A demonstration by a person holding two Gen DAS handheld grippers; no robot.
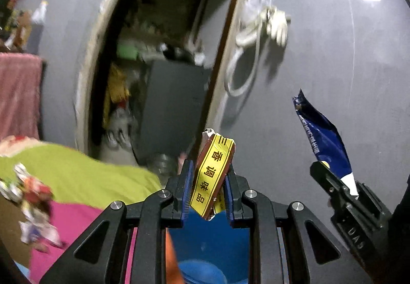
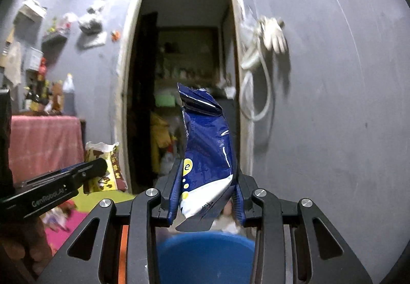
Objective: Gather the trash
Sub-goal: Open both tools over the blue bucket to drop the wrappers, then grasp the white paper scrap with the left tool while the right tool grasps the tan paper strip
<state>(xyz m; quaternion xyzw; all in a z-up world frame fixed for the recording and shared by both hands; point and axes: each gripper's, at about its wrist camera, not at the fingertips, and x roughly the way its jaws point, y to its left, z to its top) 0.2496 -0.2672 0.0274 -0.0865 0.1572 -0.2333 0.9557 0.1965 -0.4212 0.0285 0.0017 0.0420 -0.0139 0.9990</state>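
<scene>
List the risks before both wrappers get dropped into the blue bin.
1. The brown-and-yellow seasoning packet sits tilted in the left gripper; it may slip early.
2. The crumpled blue-and-white snack bag in the right gripper is light and could drift past the blue plastic bin.

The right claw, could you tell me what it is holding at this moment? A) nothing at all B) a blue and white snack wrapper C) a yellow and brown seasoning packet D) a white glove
B: the right claw is shut on the blue and white snack wrapper, which stands up between its fingers above the blue bin.
</scene>
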